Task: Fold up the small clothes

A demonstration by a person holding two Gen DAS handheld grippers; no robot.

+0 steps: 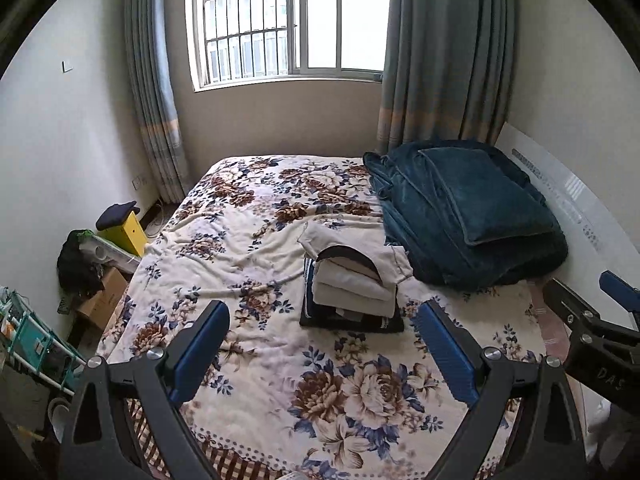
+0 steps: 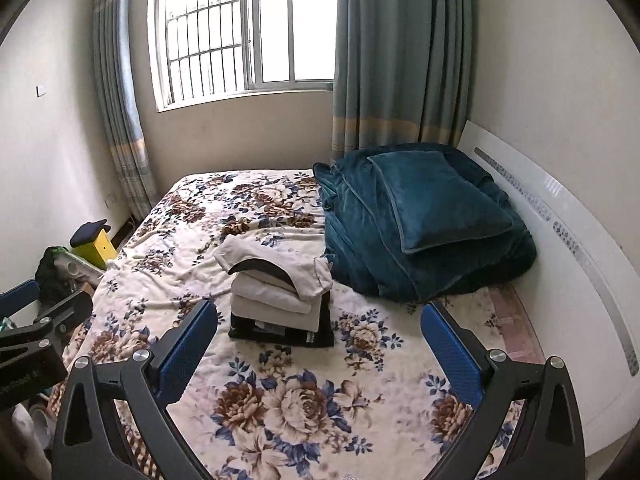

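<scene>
Left edge, floor: yellow box-shaped stand with a dark cushioned top (image 1: pixel 122 226), beside a brown cardboard carton (image 1: pixel 105 300); hard surfaces, boxy forms.
Left gripper (image 1: pixel 324 354): black frame, blue ribbed pads (image 1: pixel 200 354); fingers spread wide, nothing between them; held above the near part of the bed.
Bed cover: cream fleece blanket with brown and navy flower print (image 1: pixel 248 248), soft, lightly rumpled, spread over the whole mattress.
Task item: stack of folded small clothes (image 1: pixel 352 284), mid-bed, just left of the teal bedding, ahead of both grippers and apart from them.
Stack, appearance: black folded garment (image 1: pixel 348 322) at the base, pale beige folded pieces above, top piece a cream garment with a dark lining (image 1: pixel 346 254) showing as an arc.
Stack, orientation: upright pile; base longer across the bed than deep; rounded folds toward the camera; top piece overhanging to the right.
Right of stack: heap of dark teal plush bedding (image 1: pixel 460 216), thick, velvety, with a flat square pillow on top, touching the white headboard (image 1: pixel 576 196).
Right gripper (image 2: pixel 320 354): same build; fingers apart, gripping nothing; over the near blanket.
Background: barred window (image 1: pixel 288 20) between grey-blue pleated curtains (image 1: pixel 444 52).
</scene>
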